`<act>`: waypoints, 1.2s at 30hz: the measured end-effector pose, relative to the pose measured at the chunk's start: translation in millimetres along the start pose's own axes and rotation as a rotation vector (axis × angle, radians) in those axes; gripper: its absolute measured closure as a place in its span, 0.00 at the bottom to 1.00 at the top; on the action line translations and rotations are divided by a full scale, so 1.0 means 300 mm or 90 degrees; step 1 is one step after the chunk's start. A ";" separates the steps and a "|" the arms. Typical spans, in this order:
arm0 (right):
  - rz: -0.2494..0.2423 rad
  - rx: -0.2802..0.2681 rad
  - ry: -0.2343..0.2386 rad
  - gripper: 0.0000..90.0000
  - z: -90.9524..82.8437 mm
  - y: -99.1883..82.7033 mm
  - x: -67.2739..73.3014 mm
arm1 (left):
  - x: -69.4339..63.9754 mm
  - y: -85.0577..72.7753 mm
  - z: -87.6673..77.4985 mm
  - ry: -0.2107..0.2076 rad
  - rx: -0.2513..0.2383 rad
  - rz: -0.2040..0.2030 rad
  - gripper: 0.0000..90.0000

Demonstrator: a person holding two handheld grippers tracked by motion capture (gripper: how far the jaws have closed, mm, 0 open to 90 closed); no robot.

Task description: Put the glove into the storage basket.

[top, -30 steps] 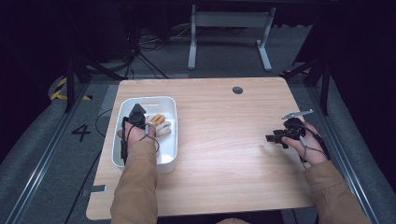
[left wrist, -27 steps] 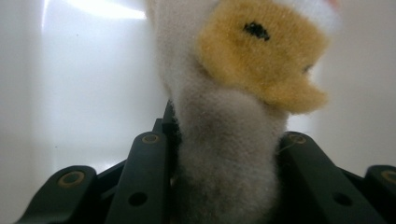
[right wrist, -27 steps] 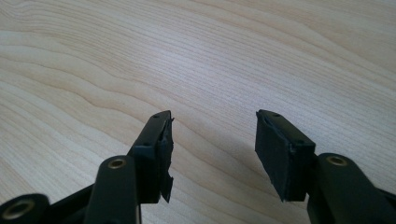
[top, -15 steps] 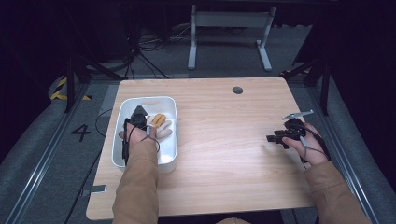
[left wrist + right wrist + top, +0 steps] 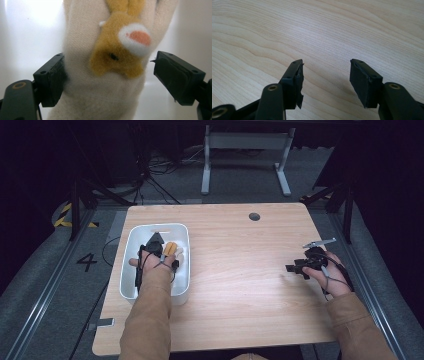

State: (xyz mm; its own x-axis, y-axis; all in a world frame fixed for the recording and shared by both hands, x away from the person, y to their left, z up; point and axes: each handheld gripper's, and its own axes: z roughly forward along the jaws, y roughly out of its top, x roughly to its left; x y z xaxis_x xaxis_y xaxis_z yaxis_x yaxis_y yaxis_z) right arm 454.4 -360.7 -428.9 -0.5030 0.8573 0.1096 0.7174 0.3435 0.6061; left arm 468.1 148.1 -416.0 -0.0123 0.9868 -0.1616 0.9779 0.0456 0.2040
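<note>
The person's left gripper [image 5: 156, 241] hangs inside the white rectangular plastic tub [image 5: 131, 251] that sits near the left edge of the light wooden table [image 5: 240, 285]. Its jaws have just been opening and now stand wide. Between them, seen in the left gripper view, lies a cream knitted glove with a tan plush animal face sewn on it [image 5: 105, 75], resting on the tub's floor. The left pad [image 5: 53, 80] sits right against the knit, perhaps just touching it; the right pad [image 5: 172, 77] stands clear with a bright gap beside it, so nothing is squeezed. From the high view the glove [image 5: 172, 251] lies toward the tub's far right part, just beside the gripper's tip.

The right gripper [image 5: 292, 268] is well apart, near the table's right edge, held low over bare wood and pointing toward the table's middle. Its jaws are parted a fair way with nothing between them, as the right gripper view shows.
</note>
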 end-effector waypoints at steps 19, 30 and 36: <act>-0.016 -0.004 0.005 0.49 0.016 0.013 0.013 | 0.009 -0.006 -0.108 0.014 -0.082 0.032 0.19; -0.020 -0.008 0.016 0.49 0.022 0.019 0.021 | -0.043 -0.039 -0.230 -0.072 -0.163 0.134 0.31; -0.018 -0.033 0.056 0.49 0.012 0.019 0.023 | -0.107 -0.066 -0.267 -0.130 -0.209 0.202 0.31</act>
State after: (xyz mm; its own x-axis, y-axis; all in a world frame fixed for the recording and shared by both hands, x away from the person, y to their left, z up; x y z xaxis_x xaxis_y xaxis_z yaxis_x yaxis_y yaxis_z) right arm 456.8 -351.4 -427.6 -0.5645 0.8098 0.1598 0.6777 0.3442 0.6498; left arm 432.4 128.0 -337.6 0.3488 0.9106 -0.2216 0.8091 -0.1733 0.5616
